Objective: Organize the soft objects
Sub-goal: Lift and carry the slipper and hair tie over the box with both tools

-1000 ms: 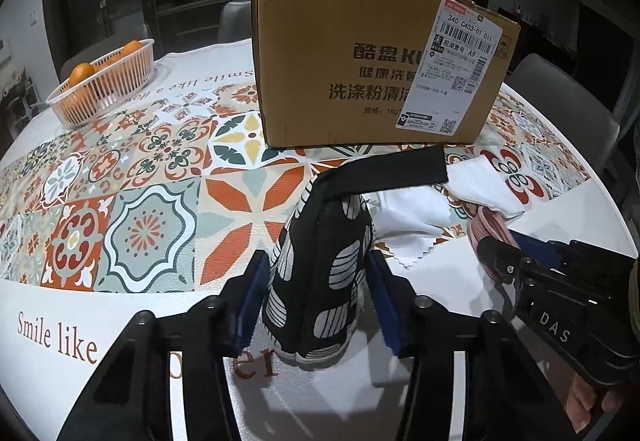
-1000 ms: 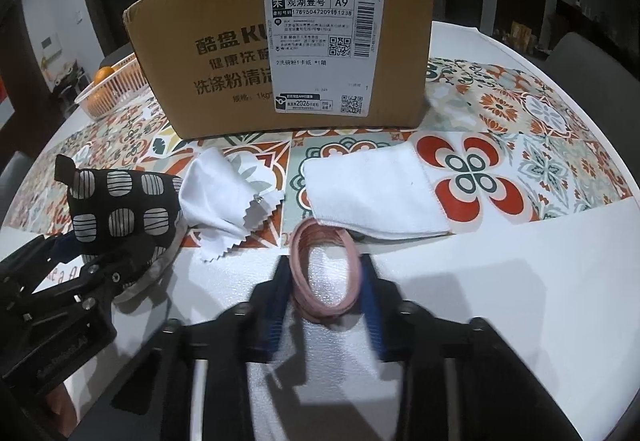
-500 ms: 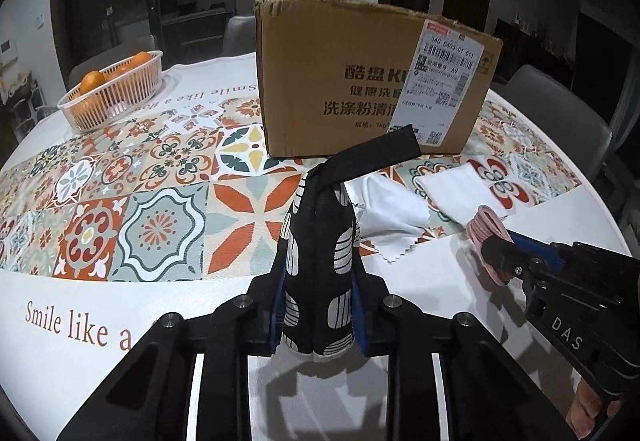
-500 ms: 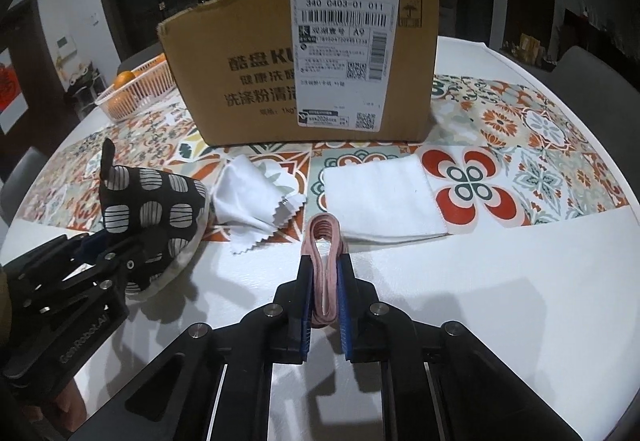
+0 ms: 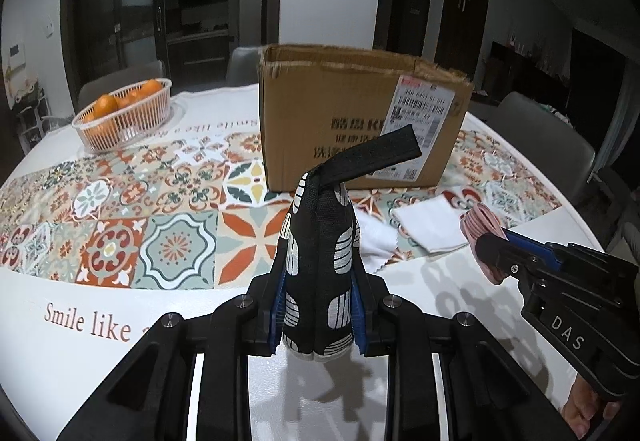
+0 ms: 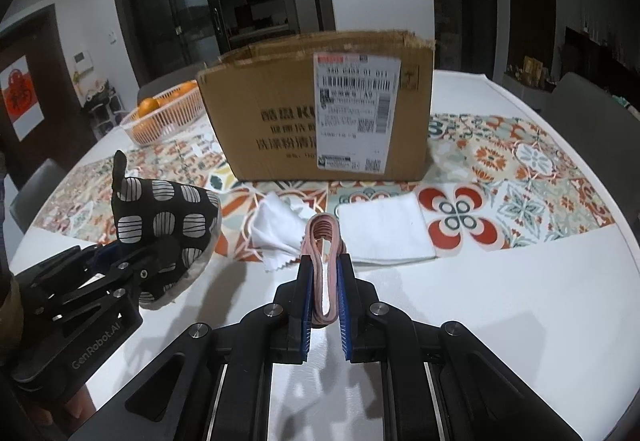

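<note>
While both grippers hang above the white counter, each has something soft clamped between its blue pads. Nearest in the left wrist view, the left gripper has its jaws closed tight on a black mitt printed with pale striped ovals; the mitt stands upright between the pads, lifted off the counter, its black loop sticking up and to the right. Seen from the right wrist view, the same mitt bulges out past the left gripper at the lower left. The right gripper has its jaws nearly shut on a pink band, squeezed into a narrow upright loop that pokes out beyond the pads; from the left view this band sits at the tip of the right gripper, clear of the counter. Just beyond the grippers, at the near edge of the patterned runner, lie two white things side by side: a crumpled cloth with a zigzag edge on the left and a flat folded towel on the right, near each other but whether they touch I cannot tell. Behind them stands an open cardboard box with a shipping label on its front. Farther back to the left sits a basket of oranges, well apart from the box.
</note>
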A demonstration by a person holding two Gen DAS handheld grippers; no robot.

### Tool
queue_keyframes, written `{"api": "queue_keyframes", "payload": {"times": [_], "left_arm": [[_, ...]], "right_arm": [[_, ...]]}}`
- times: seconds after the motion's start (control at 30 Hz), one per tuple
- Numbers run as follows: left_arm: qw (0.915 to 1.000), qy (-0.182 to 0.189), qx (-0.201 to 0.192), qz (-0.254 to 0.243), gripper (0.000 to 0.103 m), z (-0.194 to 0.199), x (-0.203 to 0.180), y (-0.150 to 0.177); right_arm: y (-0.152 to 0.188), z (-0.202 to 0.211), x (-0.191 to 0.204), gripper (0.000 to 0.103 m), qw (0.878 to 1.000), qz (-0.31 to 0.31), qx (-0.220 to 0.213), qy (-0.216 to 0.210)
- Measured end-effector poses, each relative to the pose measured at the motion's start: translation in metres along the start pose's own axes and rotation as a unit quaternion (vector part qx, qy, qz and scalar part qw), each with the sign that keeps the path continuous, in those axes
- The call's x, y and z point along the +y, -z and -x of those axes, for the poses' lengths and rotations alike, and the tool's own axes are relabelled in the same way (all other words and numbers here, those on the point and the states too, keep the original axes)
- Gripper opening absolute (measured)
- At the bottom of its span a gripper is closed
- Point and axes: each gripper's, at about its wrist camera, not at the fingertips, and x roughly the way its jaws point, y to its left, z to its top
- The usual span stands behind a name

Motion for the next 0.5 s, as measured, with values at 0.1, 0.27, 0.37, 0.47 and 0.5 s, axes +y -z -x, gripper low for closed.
{"api": "queue_keyframes", "payload": {"times": [0.1,0.27,0.37,0.47,0.5], "left_arm": [[0.9999,0.0,-0.012,-0.002,0.027,0.009,-0.003,-0.006],[0.9993,0.001,-0.034,-0.012,0.027,0.025,-0.01,-0.017],[0.9988,0.002,-0.046,-0.02,0.027,0.031,-0.014,-0.023],[0.998,0.002,-0.057,-0.026,0.027,0.037,-0.018,-0.028],[0.9977,0.002,-0.062,-0.028,0.027,0.039,-0.019,-0.03]], "right_arm": [[-0.004,0.01,0.0,0.013,1.0,0.0,-0.013,-0.003],[-0.012,0.028,0.0,0.013,0.999,0.002,-0.04,-0.004],[-0.015,0.037,-0.001,0.013,0.999,0.002,-0.054,-0.005],[-0.02,0.045,-0.003,0.013,0.998,-0.001,-0.066,-0.005],[-0.021,0.047,-0.003,0.013,0.998,-0.001,-0.07,-0.005]]}}
